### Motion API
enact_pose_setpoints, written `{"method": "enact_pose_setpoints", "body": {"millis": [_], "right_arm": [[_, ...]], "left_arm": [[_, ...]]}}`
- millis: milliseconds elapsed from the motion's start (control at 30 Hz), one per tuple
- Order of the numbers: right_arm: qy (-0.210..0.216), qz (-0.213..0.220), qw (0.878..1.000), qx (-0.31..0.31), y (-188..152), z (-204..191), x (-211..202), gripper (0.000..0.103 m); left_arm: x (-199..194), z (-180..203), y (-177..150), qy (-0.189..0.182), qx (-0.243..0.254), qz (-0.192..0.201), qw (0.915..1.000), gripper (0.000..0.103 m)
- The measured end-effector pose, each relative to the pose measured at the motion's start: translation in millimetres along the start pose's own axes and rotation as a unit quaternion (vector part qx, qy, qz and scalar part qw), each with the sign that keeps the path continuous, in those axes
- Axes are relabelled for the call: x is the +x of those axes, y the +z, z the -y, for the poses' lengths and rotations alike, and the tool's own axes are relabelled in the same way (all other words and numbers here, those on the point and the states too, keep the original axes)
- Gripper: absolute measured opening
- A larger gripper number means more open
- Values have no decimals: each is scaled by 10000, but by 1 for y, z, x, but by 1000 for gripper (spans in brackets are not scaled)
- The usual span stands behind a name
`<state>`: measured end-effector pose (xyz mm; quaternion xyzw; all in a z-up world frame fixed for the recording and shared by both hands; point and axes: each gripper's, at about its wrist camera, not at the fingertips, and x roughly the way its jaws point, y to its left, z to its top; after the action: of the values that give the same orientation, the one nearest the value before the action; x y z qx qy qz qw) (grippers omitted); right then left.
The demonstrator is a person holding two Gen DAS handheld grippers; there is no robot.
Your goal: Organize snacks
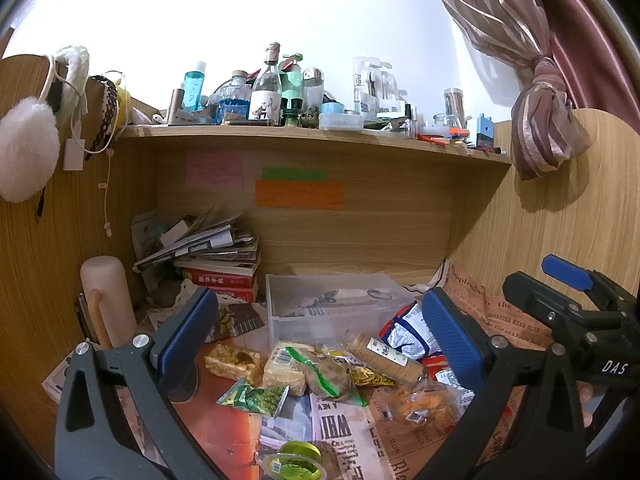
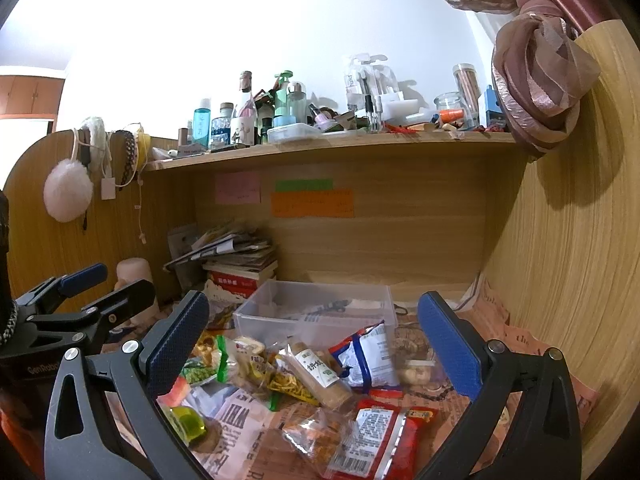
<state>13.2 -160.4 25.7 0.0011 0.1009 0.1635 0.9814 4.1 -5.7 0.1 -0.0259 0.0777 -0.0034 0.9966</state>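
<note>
- Currently we hold both grippers, left (image 1: 320, 332) and right (image 2: 312, 344), spread wide and empty above the desk.
- Snacks (image 2: 320, 376) lie heaped before the clear bin (image 2: 316, 312).
- Packets look light, crinkly, slippery; we judge pinching a sealed edge safest.

snack packets (image 1: 320, 372) heaped before clear bin (image 1: 276, 320)

A wooden worktop (image 2: 432, 288) is covered with newspaper sheets (image 2: 240, 420). On them sits a clear plastic bin (image 2: 316, 308); snack packets (image 2: 316, 372) lie scattered just before it, stacked books (image 2: 240, 276) left of it.
</note>
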Motion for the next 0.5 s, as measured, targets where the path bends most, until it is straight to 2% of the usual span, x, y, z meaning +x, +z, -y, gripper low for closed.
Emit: {"method": "enact_pose_setpoints", "body": {"millis": [500], "right_arm": [[28,-9,10000,67,-1,4,0,103]], "left_arm": [[-2,1,0,-30,6,17,10000,103]]}}
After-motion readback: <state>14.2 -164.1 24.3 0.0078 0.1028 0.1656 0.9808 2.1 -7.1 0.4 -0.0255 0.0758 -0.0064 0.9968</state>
